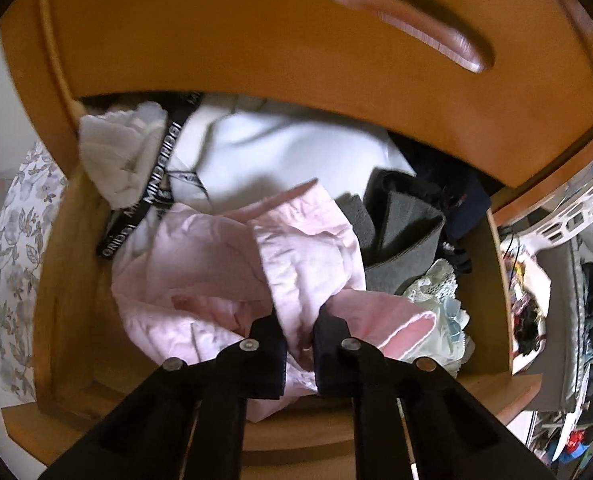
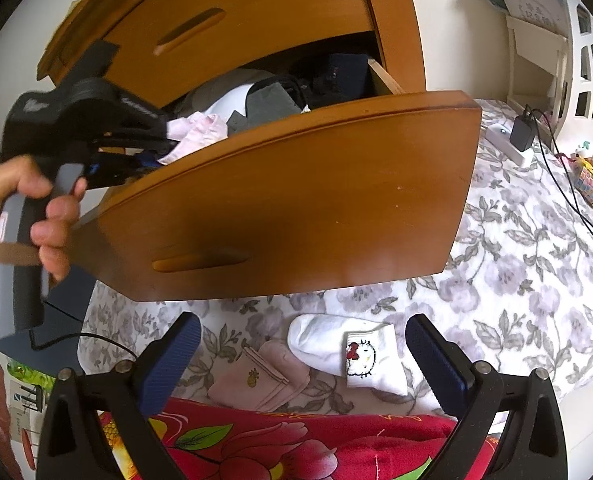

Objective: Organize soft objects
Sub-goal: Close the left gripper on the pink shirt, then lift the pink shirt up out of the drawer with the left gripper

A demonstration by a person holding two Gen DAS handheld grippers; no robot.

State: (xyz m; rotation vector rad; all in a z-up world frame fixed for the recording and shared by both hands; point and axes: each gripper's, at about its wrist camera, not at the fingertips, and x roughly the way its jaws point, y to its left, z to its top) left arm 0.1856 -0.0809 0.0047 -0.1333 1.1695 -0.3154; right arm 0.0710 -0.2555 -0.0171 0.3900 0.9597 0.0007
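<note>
In the left wrist view my left gripper (image 1: 299, 320) is shut on a fold of a pink garment (image 1: 224, 256) lying in the open wooden drawer (image 1: 72, 312). Behind it lie a white garment (image 1: 264, 148), a black lettered strap (image 1: 144, 196), a grey cloth (image 1: 404, 224) and a lace piece (image 1: 436, 284). In the right wrist view my right gripper (image 2: 302, 344) is open above a floral bedspread (image 2: 516, 280), with nothing between its fingers. Below it lie a white cartoon sock (image 2: 352, 352) and a folded pink sock (image 2: 260, 376). A hand (image 2: 36, 208) holds the left gripper at the drawer (image 2: 296, 192).
The closed drawer front above (image 1: 296, 40) overhangs the open one. A red flowered blanket (image 2: 296, 440) lies at the near edge. At the right are a white laundry basket (image 2: 588, 48), a charger with cables (image 2: 524, 132) and small clutter (image 2: 592, 180).
</note>
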